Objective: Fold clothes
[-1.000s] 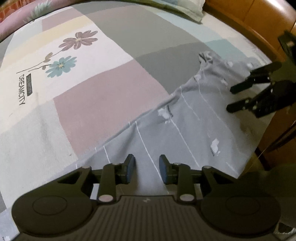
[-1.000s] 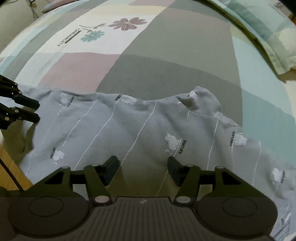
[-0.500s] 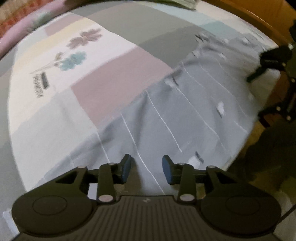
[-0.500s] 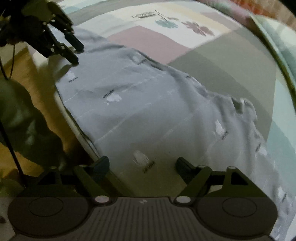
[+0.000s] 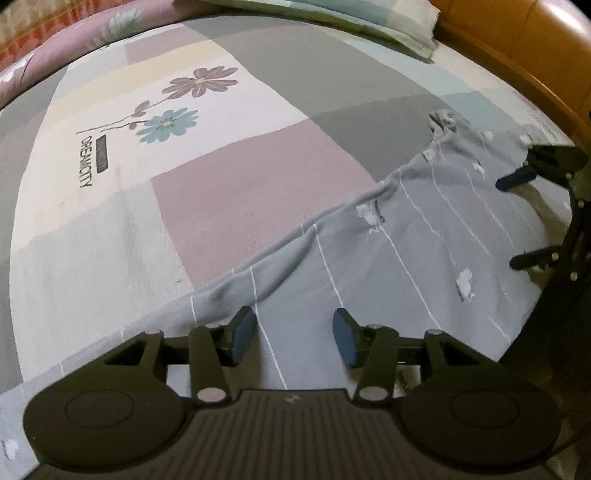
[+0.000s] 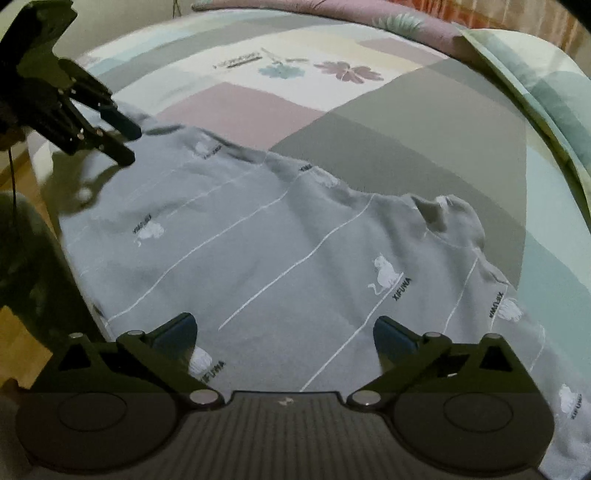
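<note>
A grey garment [image 5: 406, 258] with thin white stripes and small white cat prints lies spread flat along the near edge of the bed; the same garment [image 6: 277, 240] fills the middle of the right wrist view. My left gripper [image 5: 294, 338] hovers over one end, its jaws opening, with the cloth under them and not pinched. It shows as the left gripper [image 6: 127, 144] at the upper left in the right wrist view. My right gripper [image 6: 284, 334] stands over the other end, its jaws opening very wide, with nothing gripped. The right gripper [image 5: 511, 221] appears at the right edge in the left wrist view.
The bed carries a patchwork sheet [image 5: 221, 184] with flower prints. A folded pale pillow [image 5: 369, 18] and a pink quilt [image 6: 332, 14] lie at the far side. A wooden bed frame [image 5: 535, 55] runs beyond the bed, and wooden floor [image 6: 22, 343] shows beside it.
Both grippers' jaws have spread wider. The right gripper has rolled and shifted along the garment's edge; the left has stayed about where it was.
</note>
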### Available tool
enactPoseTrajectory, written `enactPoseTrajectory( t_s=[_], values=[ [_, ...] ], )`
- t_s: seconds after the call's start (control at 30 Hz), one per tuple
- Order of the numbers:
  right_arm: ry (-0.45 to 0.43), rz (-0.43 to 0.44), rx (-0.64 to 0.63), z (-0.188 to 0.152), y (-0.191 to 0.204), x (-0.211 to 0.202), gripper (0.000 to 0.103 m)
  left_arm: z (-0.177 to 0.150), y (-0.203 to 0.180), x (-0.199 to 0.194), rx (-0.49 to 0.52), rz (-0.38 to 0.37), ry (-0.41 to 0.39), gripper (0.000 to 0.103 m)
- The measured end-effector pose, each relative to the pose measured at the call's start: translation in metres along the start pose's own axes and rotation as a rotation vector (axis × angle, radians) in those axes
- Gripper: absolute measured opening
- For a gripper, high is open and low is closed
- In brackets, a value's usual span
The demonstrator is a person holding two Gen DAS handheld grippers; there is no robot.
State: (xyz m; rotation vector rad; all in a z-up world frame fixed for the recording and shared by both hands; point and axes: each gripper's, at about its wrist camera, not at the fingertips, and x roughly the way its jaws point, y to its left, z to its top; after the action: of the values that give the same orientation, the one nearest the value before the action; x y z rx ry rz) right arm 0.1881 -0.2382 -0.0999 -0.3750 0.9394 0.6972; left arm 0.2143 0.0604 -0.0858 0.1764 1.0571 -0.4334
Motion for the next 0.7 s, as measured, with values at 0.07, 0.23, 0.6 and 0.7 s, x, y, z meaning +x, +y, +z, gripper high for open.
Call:
enactPoseTrajectory(
  t_s=[0.07,0.23,0.6,0.7],
  values=[
    [-0.016,-0.003,0.001,-0.001,0.000,0.000,0.103,0.000,0.000,0.002,-0.026,-0.008,-0.008,0.057],
    [-0.030,-0.048,0.052,-0.004,0.002,-0.008,0.103,-0.002,-0.008,0.002,0.005,0.023,-0.039,0.062],
    [-0.239,-0.215,0.303,-0.006,0.073,-0.024,0.103,-0.045,-0.039,-0.033,-0.135,0.204,-0.267,0.061],
    [-0.230,-0.303,0.320,-0.009,0.089,-0.005,0.103,-0.054,-0.039,-0.022,-0.185,0.247,-0.238,0.061]
  ],
)
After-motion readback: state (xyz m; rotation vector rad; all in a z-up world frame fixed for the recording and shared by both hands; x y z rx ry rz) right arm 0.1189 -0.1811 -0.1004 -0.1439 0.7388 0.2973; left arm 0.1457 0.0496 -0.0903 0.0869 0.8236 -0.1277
